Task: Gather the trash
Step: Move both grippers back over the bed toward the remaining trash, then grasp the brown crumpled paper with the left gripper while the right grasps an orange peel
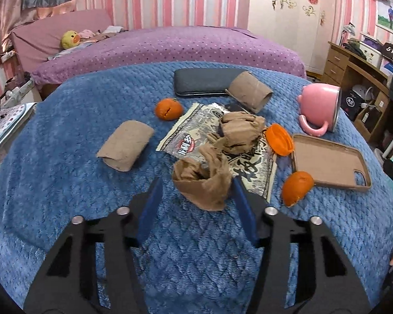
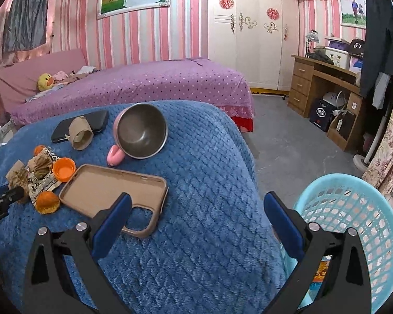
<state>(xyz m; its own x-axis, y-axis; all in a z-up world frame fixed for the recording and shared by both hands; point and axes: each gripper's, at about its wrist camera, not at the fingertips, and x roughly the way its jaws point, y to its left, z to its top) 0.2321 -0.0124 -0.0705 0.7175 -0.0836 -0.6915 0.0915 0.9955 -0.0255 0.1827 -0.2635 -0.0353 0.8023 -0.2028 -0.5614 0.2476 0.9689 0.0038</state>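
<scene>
The left hand-held gripper (image 1: 196, 185) brackets a crumpled paper wad (image 1: 203, 183) on the blue blanket (image 1: 91, 183), jaws not visibly pinching; next, squeeze and carry to the basket (image 2: 353, 209) beside the open right hand-held gripper (image 2: 196, 209).

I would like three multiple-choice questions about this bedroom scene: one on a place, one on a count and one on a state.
1. Where does the turquoise basket stand?
A. beside the blue blanket, past its edge
B. on that blanket
C. under that blanket

2. How many cardboard tubes lie on the blanket?
A. one
B. two
C. four

3. How is the pink mug placed?
A. upright
B. on its side
C. upside down

Answers:
1 A: the right wrist view shows it past the blanket's edge.
2 B: the left wrist view shows two brown tubes.
3 B: its open mouth faces sideways.
</scene>
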